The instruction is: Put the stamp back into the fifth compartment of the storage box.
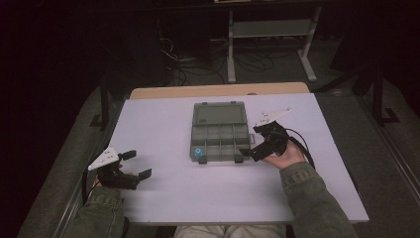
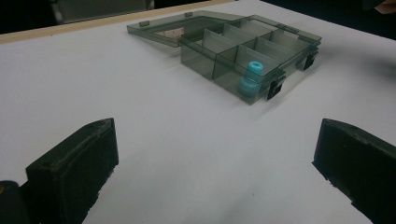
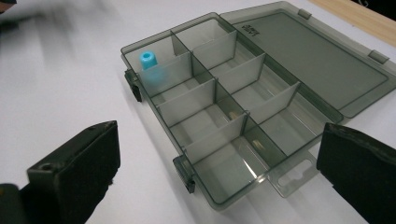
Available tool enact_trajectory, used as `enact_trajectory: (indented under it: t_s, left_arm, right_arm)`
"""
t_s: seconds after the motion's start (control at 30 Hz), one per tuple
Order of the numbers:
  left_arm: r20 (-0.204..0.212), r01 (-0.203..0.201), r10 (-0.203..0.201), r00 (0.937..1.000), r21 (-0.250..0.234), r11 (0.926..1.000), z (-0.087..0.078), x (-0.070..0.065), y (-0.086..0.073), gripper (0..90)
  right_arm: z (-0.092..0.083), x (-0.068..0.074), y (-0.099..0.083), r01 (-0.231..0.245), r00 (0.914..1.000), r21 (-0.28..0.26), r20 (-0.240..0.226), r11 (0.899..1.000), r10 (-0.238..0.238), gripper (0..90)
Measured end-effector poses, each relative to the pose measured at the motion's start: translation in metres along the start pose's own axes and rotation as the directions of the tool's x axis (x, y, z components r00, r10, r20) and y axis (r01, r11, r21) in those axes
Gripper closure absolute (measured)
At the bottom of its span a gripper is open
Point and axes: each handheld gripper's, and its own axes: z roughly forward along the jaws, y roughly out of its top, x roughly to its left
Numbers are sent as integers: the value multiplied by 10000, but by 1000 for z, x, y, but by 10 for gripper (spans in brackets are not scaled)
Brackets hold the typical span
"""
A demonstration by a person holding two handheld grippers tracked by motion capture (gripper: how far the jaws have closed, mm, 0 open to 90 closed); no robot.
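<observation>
One white table (image 1: 163,193), open organizer box (image 1: 219,131), dark cabled floor (image 1: 198,64) beyond.

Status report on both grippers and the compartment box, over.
Left gripper open, empty, resting on the table clear of the box. Right gripper open at the organizer box near-right corner. Lid flat open, blue spool in near-left compartment. Nothing in the way.

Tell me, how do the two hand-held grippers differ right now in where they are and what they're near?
The right gripper sits at the near right corner of the open compartment box, almost touching it, while the left gripper rests on bare table well away from the box. The right gripper points toward the box from the side; the left gripper points across the table toward the blue spool from a distance. Both are open and hold nothing.
</observation>
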Motion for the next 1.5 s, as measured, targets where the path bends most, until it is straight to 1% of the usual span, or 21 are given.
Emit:
enact_trajectory:
  t_s: [0.2, 0.27, 0.6, 0.63, 0.73, 0.93, 1.0, 1.07, 1.23, 1.3, 1.33, 1.37, 1.4, 1.43, 1.5]
  left_arm:
    - [7, -11, 11, 10000, -3, 10000, 0, 0, 0, 0]
    - [-1, -11, 11, 10000, 4, 10000, 0, 0, 0, 0]
    - [-10, -32, 32, 10000, 1, 10000, -1, 0, 0, 0]
    - [-8, -33, 33, 10000, -3, 10000, -1, 0, 0, 0]
    - [-12, -33, 33, 10000, 4, 10000, -1, 0, 0, 0]
    - [-16, -44, 44, 10000, -7, 10000, -1, 0, 0, 0]
    - [-24, -41, 41, 10000, -10, 10000, -1, 0, 0, 0]
    - [-29, -45, 45, 10000, -13, 10000, -1, 0, 0, 0]
    - [-13, -41, 41, 10000, 4, 10000, -1, 0, 0, 0]
    - [-4, -62, 62, 10000, 5, 10000, -1, 0, 0, 0]
    - [5, -72, 72, 10000, 5, 10000, -1, 0, 0, 0]
    - [3, -89, 89, 10000, -2, 10000, -1, 0, 0, 0]
    - [2, -85, 85, 10000, -5, 10000, -1, 0, 0, 0]
    - [3, -80, 80, 10000, -6, 10000, -1, 0, 0, 0]
    - [10, -66, 66, 10000, -8, 10000, -1, 0, 0, 0]
  right_arm:
    - [-5, 0, -9, -180, 9997, -226, 149, 9996, 183, 0]
    - [-7, 0, -13, -233, 9997, -349, 116, 9991, 237, 0]
    - [-13, 6, -31, -242, 9995, -459, 191, 9987, 251, 0]
    - [-14, 6, -33, -179, 9996, -534, 211, 9984, 191, 0]
    - [-20, 6, -40, -295, 9992, -906, 232, 9955, 318, 0]
    - [-33, 4, -52, -451, 9970, -1329, 566, 9901, 530, 0]
    - [-36, 4, -56, -478, 9952, -1423, 778, 9887, 593, 0]
    - [-39, 3, -60, -616, 9937, -1402, 846, 9882, 739, 0]
    - [-45, 3, -70, -610, 9895, -1540, 1202, 9862, 800, 0]
    - [-50, 4, -74, -633, 9873, -1664, 1335, 9840, 861, 0]
    - [-55, 4, -79, -670, 9848, -1981, 1441, 9779, 966, 0]
    - [-55, 4, -79, -670, 9848, -1981, 1441, 9779, 966, 0]
    - [-57, 4, -82, -725, 9841, -2073, 1443, 9756, 1037, 0]
    - [-59, 3, -85, -849, 9841, -2132, 1348, 9733, 1154, 0]
    - [-62, 2, -91, -929, 9829, -2079, 1370, 9737, 1230, 0]
